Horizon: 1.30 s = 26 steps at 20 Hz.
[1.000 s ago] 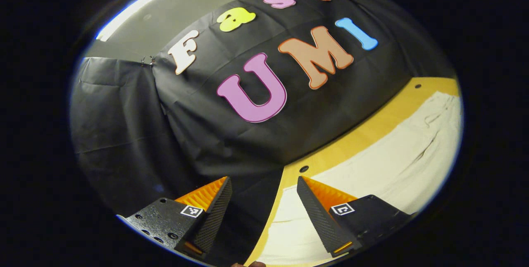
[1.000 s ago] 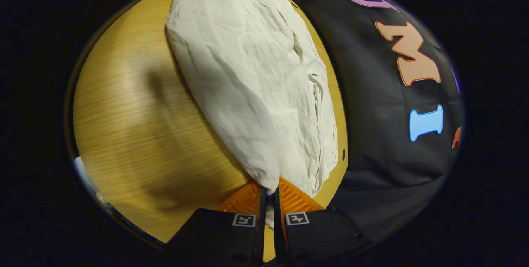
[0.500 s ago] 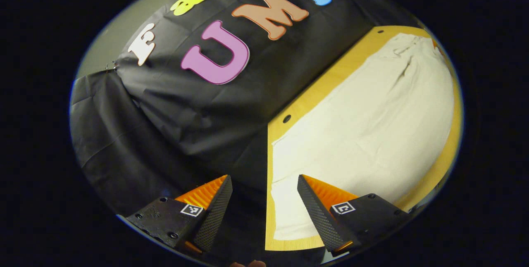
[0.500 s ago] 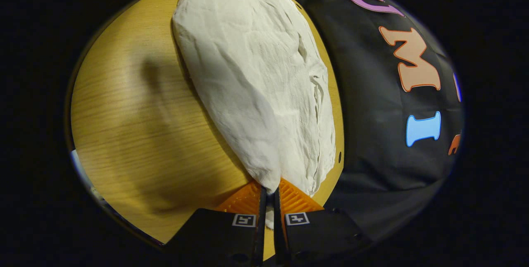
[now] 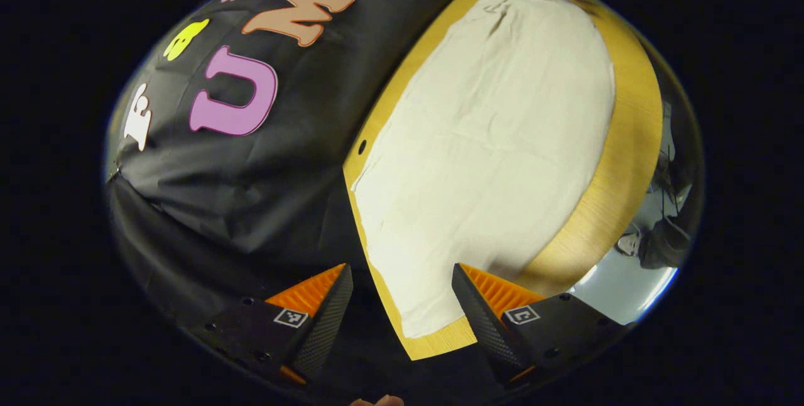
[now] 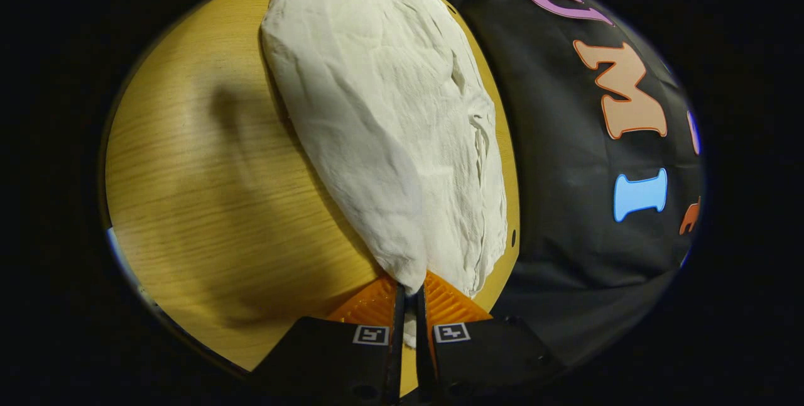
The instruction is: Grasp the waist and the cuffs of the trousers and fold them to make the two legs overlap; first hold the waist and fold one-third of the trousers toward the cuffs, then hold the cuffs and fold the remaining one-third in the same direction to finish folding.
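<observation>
The cream-white cotton trousers lie stretched along the far side of the pale wooden table, close to the black cloth wall of the booth, and they already look doubled lengthwise, one leg over the other. In the right gripper view, my right hand-held gripper is pinched tight on the near end of the cloth, a small tuck of fabric caught between both fingers and the rest fanning away in soft creases. Whether that end is the waist or the cuffs I cannot tell for certain from here.

In the left gripper view, my left hand-held gripper hangs with its fingers spread wide and nothing between them, above the near corner of the trousers where the cloth meets the table edge. Beyond the table's right edge a patch of grey floor and a dark bundle show, too distorted to name.

I judge the thirds folding to be just starting: one end is gripped, the other side not yet. The next move calls for bringing the left hand-held gripper down onto its corner, closing on all layers at once, then lifting both corners level so the fold carries over without the legs sliding apart.
</observation>
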Each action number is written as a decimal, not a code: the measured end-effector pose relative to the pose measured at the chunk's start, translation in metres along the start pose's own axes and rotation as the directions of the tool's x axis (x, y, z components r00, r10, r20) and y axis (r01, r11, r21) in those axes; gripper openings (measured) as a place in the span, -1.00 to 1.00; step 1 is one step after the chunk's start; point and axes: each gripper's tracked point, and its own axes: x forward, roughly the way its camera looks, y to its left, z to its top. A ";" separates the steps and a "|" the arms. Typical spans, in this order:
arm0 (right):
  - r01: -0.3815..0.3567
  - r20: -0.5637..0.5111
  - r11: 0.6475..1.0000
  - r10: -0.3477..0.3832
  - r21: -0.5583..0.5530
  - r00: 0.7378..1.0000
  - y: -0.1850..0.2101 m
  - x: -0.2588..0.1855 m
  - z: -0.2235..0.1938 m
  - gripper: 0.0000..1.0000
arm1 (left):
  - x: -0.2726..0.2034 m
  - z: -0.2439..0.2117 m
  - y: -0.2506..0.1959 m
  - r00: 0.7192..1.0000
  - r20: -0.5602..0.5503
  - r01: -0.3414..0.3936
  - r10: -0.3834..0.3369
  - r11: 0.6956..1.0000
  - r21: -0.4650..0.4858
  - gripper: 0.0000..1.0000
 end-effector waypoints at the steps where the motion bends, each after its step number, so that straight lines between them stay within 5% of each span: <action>1: 0.003 -0.001 1.000 -0.003 0.003 1.000 0.000 0.000 0.000 -0.77 | 0.000 -0.004 -0.006 1.000 -0.003 0.022 -0.022 0.999 0.026 0.94; 11: 0.020 0.005 1.000 -0.020 0.003 1.000 -0.001 -0.001 0.000 -0.76 | 0.008 -0.022 -0.055 0.977 -0.046 0.211 -0.207 0.968 0.133 0.94; 23: 0.069 -0.004 0.997 -0.069 0.028 0.998 -0.001 -0.001 0.000 -0.76 | 0.045 -0.009 -0.046 0.974 -0.033 0.227 -0.225 0.960 0.165 0.77; 26: 0.076 -0.004 0.997 -0.076 0.030 0.997 -0.001 -0.001 -0.001 -0.76 | 0.054 -0.005 -0.042 0.979 -0.031 0.206 -0.204 0.965 0.162 0.59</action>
